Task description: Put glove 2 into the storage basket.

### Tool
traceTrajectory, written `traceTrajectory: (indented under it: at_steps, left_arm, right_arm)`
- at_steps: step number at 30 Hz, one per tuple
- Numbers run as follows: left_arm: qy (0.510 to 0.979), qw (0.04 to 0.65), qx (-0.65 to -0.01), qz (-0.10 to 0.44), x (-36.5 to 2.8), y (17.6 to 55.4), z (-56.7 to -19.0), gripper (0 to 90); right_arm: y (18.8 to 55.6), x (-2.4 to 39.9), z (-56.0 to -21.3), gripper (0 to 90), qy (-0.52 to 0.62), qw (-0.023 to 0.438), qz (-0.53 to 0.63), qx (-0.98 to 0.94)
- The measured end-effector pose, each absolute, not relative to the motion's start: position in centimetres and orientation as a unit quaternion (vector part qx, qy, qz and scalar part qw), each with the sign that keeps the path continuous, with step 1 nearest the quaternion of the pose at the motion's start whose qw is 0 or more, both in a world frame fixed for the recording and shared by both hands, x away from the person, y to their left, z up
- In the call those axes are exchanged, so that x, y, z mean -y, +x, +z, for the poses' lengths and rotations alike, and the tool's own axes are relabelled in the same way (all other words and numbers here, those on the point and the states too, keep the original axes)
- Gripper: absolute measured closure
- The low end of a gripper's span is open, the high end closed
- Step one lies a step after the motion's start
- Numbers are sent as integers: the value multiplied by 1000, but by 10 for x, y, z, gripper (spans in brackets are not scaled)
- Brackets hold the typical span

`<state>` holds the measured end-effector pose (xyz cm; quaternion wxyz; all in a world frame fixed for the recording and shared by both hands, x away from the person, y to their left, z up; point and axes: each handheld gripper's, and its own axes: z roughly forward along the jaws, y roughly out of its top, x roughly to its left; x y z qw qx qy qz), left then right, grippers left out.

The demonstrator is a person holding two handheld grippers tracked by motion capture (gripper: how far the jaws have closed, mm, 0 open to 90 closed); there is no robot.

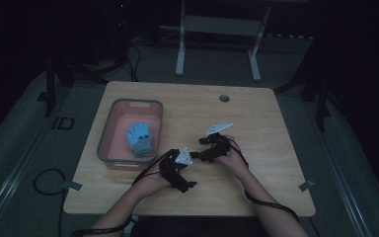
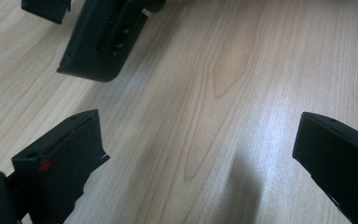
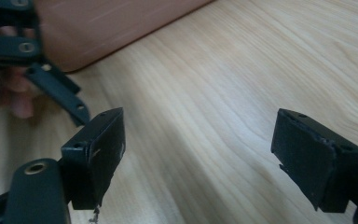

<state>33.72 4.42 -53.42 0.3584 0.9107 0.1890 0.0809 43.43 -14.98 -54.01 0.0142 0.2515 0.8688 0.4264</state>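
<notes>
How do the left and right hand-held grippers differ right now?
The left hand-held gripper sits nearer the table's front edge, just off the pink bin's near corner; the right hand-held gripper is farther in, toward the middle. The left points rightward, the right leftward, so they face each other. Shared: both are open, holding nothing, over bare wood, while the blue glove lies in the bin.

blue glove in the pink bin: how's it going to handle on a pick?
The glove looks like soft knit lying flat in the bin, so probably floppy: it should drape and sag from one pinch. Likely light for its size, and unlikely to roll or break. Both grippers, left and right, are open over the table; the bin wall may crowd the fingers.
</notes>
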Motion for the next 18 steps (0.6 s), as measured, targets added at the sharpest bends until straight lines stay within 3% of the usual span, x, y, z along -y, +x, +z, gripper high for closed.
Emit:
traceTrajectory:
  at_steps: [18]
  left_arm:
    - [914, 360, -175, 69, -46, 332, -543, 19]
  right_arm:
    - [427, 151, -553, 171, 180, 1, 422, -889]
